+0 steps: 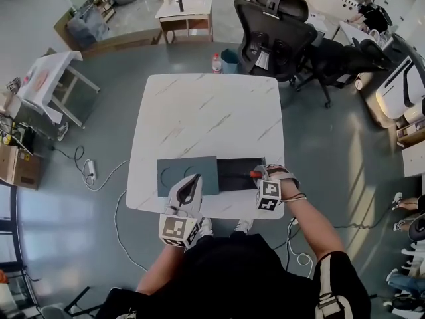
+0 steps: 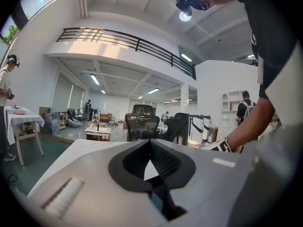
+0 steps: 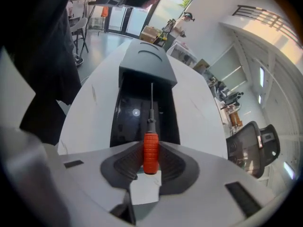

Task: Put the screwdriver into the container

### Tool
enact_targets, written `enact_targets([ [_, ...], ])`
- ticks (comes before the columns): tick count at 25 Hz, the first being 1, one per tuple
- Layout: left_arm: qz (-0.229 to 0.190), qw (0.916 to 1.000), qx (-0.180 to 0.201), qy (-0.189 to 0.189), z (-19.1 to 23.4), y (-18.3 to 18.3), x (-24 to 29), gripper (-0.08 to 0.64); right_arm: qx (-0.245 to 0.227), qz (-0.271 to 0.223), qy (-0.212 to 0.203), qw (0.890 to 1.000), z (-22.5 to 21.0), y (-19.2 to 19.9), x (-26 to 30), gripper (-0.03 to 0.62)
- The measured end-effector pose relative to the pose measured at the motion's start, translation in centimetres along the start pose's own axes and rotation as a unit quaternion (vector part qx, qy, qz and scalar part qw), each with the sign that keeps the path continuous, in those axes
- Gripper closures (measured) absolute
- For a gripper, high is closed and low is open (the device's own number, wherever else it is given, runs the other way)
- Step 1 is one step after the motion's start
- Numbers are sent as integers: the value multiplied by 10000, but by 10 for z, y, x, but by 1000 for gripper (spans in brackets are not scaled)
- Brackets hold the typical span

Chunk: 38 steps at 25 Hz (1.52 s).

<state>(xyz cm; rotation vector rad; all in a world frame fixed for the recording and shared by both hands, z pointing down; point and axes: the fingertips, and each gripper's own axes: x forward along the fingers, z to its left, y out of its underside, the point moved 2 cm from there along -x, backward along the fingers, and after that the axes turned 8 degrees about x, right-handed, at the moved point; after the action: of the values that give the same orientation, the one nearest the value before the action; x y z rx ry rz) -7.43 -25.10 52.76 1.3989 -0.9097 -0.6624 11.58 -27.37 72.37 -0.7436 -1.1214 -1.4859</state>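
Observation:
A screwdriver with a ribbed red handle and a thin dark shaft is pinched by its handle in my right gripper, which is shut on it. The shaft points out over the open black container. From the head view, the screwdriver and right gripper sit at the right end of the container, near the table's front edge. The grey-green lid lies to the container's left. Above the lid's front my left gripper hangs, its jaws meeting at the tips with nothing between them.
The white marble-look table stretches away bare behind the container. Beyond its far edge stand a bottle, a small blue bin and black office chairs. A cable and a power strip lie on the floor at left.

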Motion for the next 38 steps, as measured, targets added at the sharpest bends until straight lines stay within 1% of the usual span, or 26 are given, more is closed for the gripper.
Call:
enact_targets([
  [4,-8,10000,1,-61,5,0,-6,551,-148,229,-311,9991,3,-1,13,492],
  [9,22,9999,-16,-142,13,3,-13,551,-235,436,-590,9970,5,-4,24,494],
  [15,56,9998,-52,-169,13,8,-17,551,-188,704,-917,9931,11,-7,34,492],
  [21,56,9997,-67,-208,15,9,-22,551,-201,877,-1017,9907,17,-6,38,485],
  [24,84,9997,-99,-205,16,12,-24,551,-166,862,-1001,9911,17,-11,37,439],
  [28,75,9998,-99,-186,14,12,-23,551,-184,756,-926,9927,13,-17,27,424],
  [31,45,9998,-71,-153,13,10,-22,551,14,454,-732,9963,4,-24,4,419],
  [33,25,9999,-71,-143,12,8,-21,551,307,141,-489,9982,-5,-29,-16,419],
  [35,5,9999,-67,-123,12,5,-20,551,659,-263,-156,9974,-17,-37,-42,423],
  [38,-54,9999,-59,-83,10,-2,-16,551,1105,-875,532,9886,-37,-52,-85,434],
])
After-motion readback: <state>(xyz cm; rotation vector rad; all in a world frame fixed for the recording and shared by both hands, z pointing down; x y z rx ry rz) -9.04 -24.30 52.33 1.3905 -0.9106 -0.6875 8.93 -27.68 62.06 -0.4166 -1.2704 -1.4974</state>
